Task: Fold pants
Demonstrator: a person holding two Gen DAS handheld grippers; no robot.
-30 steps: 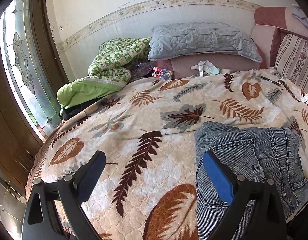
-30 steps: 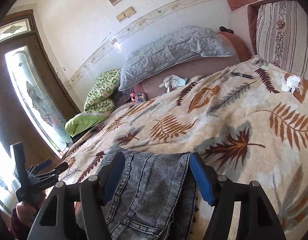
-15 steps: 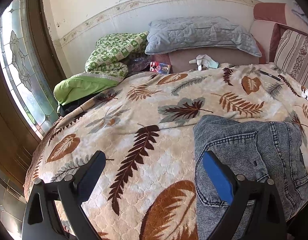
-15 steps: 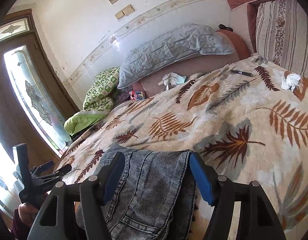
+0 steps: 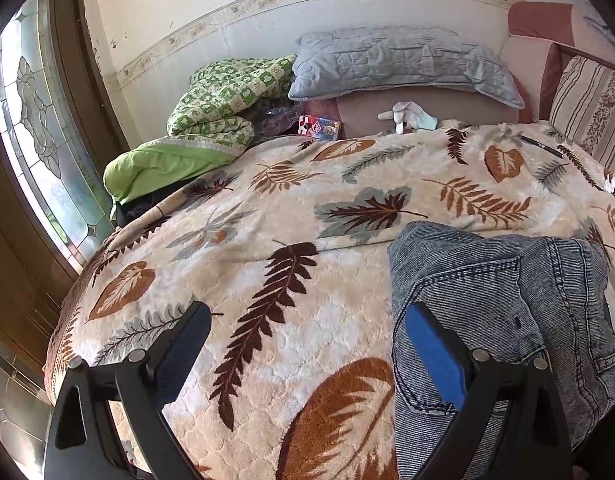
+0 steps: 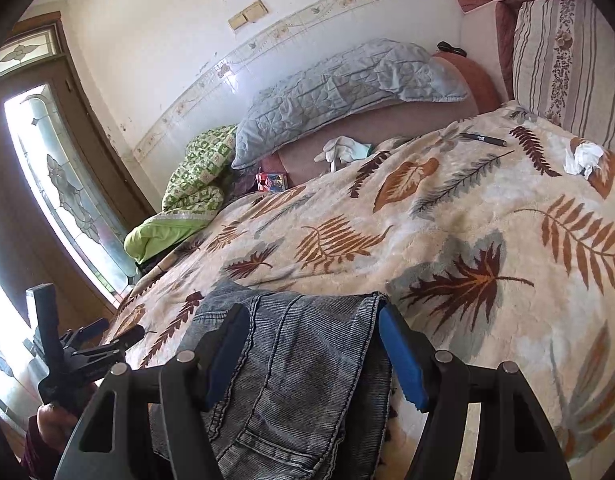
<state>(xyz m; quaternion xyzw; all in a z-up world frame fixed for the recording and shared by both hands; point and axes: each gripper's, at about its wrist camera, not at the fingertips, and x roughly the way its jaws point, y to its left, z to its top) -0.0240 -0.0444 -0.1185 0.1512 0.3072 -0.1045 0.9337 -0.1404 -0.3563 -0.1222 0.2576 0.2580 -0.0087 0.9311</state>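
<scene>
Grey-blue denim pants (image 5: pixel 503 304) lie folded in a compact stack at the near edge of the bed, on a cream blanket with leaf prints (image 5: pixel 291 208). My left gripper (image 5: pixel 307 344) is open and empty, above the blanket just left of the pants; its right finger overlaps the pants' left edge in view. In the right wrist view my right gripper (image 6: pixel 313 354) is open, its two blue pads standing either side of the pants (image 6: pixel 303 364), not closed on them. The left gripper (image 6: pixel 91 344) also shows there at the far left.
A grey pillow (image 5: pixel 399 64) and a green quilt (image 5: pixel 223 100) lie at the far side by the wall. A black pen (image 6: pixel 483 139), crumpled tissue (image 6: pixel 583 156), white gloves (image 6: pixel 341 150) and a small box (image 6: pixel 271 181) lie on the bed. A glass door (image 5: pixel 31 136) is left.
Both grippers have drawn back slightly from the bed, so the views shifted a little. The pants have not moved. Both grippers stayed open.
</scene>
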